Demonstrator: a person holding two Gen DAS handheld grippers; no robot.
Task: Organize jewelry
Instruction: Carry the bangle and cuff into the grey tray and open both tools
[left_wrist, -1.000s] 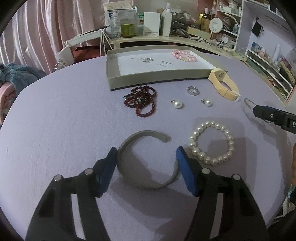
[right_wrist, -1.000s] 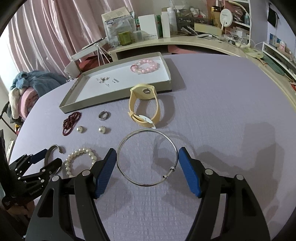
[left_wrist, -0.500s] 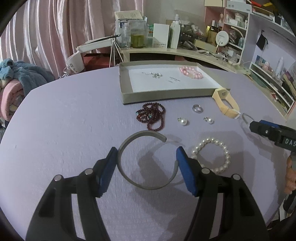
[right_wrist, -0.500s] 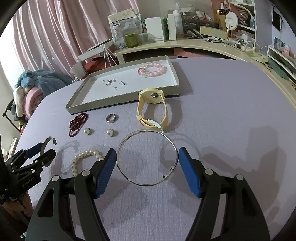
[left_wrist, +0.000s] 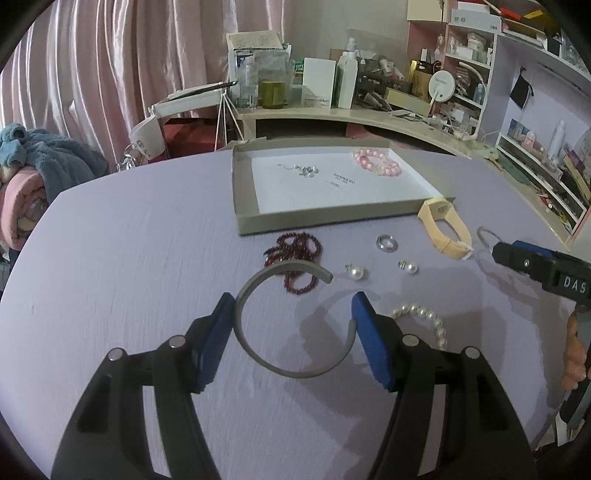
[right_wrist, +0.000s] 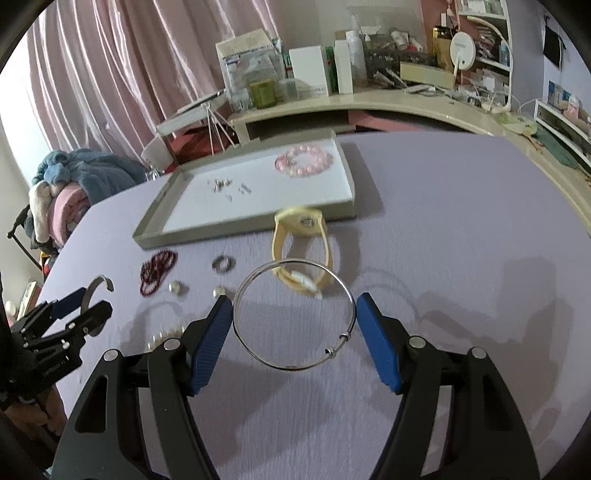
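Note:
My left gripper (left_wrist: 293, 332) is shut on a grey open cuff bracelet (left_wrist: 258, 354) and holds it above the purple table. My right gripper (right_wrist: 294, 328) is shut on a thin silver wire bangle (right_wrist: 295, 367), also lifted above the table. The shallow beige tray (left_wrist: 332, 218) lies farther back and holds a pink bead bracelet (left_wrist: 376, 162) and small silver pieces (left_wrist: 304, 170). On the table lie a dark red bead string (left_wrist: 299, 254), a silver ring (left_wrist: 386, 243), two pearl earrings (left_wrist: 355, 272), a white pearl bracelet (left_wrist: 424, 317) and a yellow watch band (left_wrist: 443, 229).
The right gripper shows at the right edge of the left wrist view (left_wrist: 543, 271); the left gripper shows at the lower left of the right wrist view (right_wrist: 62, 325). A cluttered curved desk (right_wrist: 369, 99) stands behind the table. Folded blankets (right_wrist: 62, 192) lie at the left.
Both grippers have risen from the table, each carrying its bracelet. The cuff and the bangle are off the cloth and their shadows have spread below them.

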